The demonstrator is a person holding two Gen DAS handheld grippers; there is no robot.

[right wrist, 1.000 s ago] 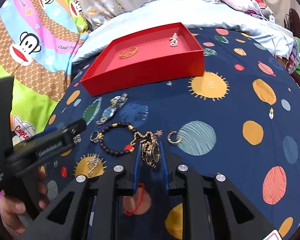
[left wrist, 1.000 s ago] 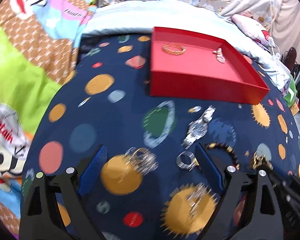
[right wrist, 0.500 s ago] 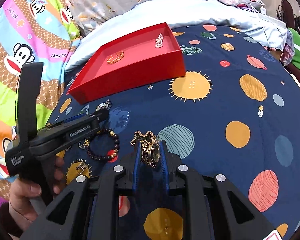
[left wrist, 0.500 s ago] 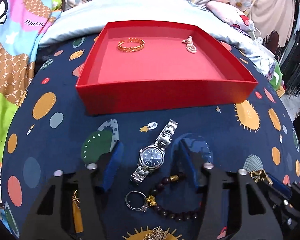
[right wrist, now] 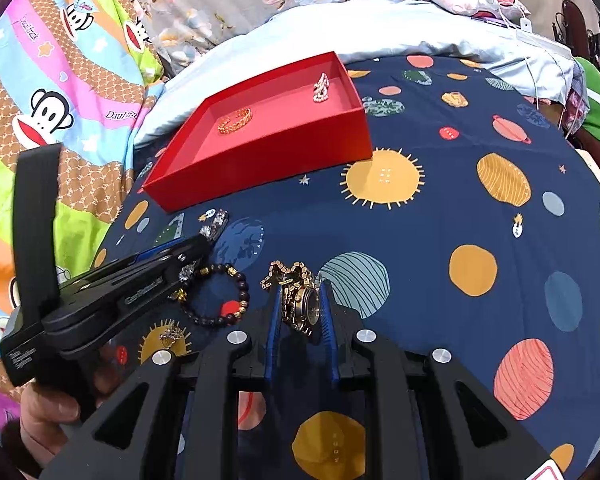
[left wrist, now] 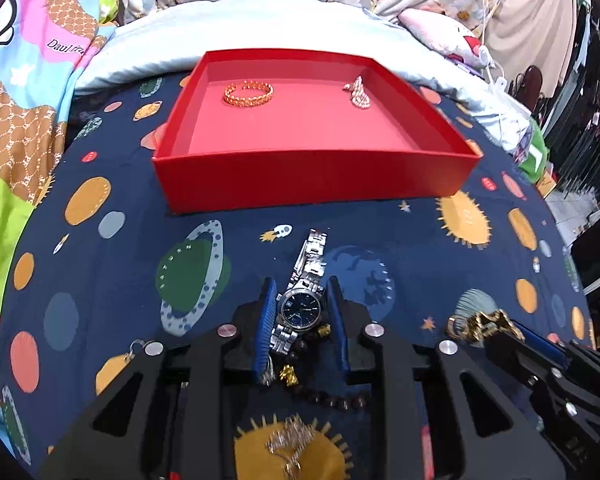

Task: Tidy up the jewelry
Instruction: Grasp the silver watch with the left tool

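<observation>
Silver watch (left wrist: 300,308) lies between the closing left gripper (left wrist: 302,292) jaws, pads almost at its case; right gripper (right wrist: 300,300) clamps a gold watch (right wrist: 302,304).

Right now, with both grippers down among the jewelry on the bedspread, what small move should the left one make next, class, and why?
Probably finish closing, then lift. The left gripper straddles the silver watch and its jaws are closing around the case. The red tray just beyond it already holds a gold bracelet, so the watch likely goes there.
</observation>
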